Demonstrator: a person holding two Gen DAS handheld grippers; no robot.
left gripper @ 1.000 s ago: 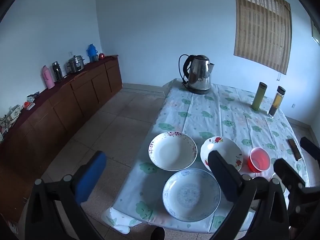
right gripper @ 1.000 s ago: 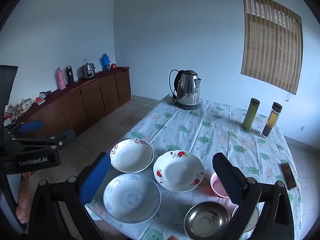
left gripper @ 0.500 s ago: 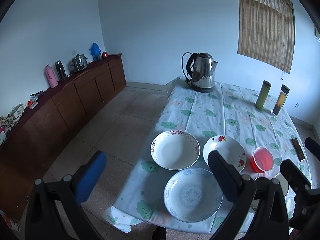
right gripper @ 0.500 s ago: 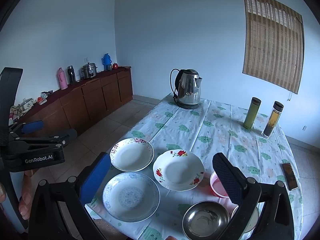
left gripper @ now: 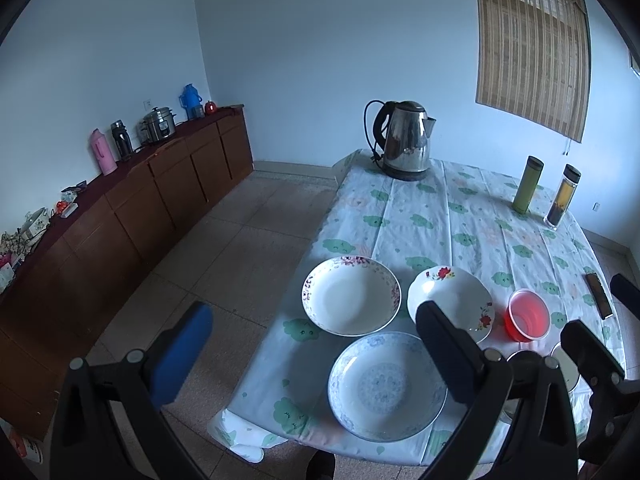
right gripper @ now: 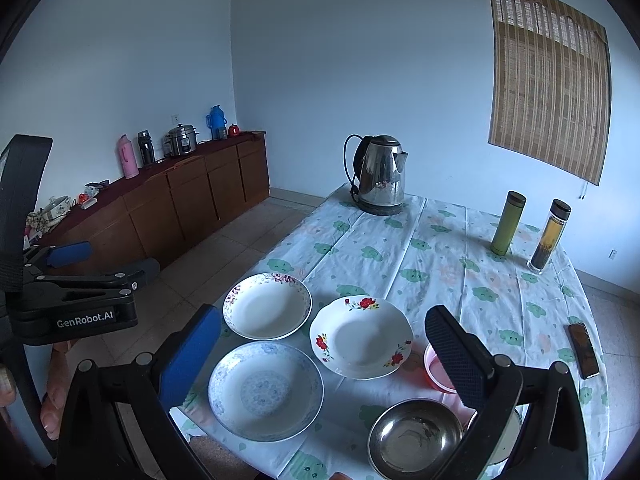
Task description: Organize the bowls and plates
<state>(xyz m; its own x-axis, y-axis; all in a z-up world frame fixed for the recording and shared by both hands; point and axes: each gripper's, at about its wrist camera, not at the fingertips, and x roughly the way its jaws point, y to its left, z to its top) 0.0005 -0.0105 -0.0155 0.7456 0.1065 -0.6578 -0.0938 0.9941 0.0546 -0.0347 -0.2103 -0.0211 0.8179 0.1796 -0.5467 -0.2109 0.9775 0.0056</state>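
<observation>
Three plates lie at the near end of the table: a purple-rimmed plate (left gripper: 351, 295) (right gripper: 267, 306), a red-flower plate (left gripper: 450, 300) (right gripper: 361, 336) and a blue-patterned plate (left gripper: 386, 386) (right gripper: 265, 390). A steel bowl (right gripper: 416, 438) sits at the front edge beside a red cup (left gripper: 528, 315) (right gripper: 438, 368). A white bowl (right gripper: 508, 440) is mostly hidden behind my right finger. My left gripper (left gripper: 312, 354) (right gripper: 108, 262) hovers open, left of the table over the floor. My right gripper (right gripper: 322, 354) hangs open above the plates, holding nothing.
A steel kettle (right gripper: 380, 176) stands at the far end of the table. A green bottle (right gripper: 508, 222) and a clear bottle (right gripper: 550, 236) stand at the far right. A dark flat object (right gripper: 584, 350) lies near the right edge. A wooden sideboard (left gripper: 160, 196) lines the left wall.
Both views have drifted only slightly. The plates, bowls and cup have not moved, and both grippers stay open.
</observation>
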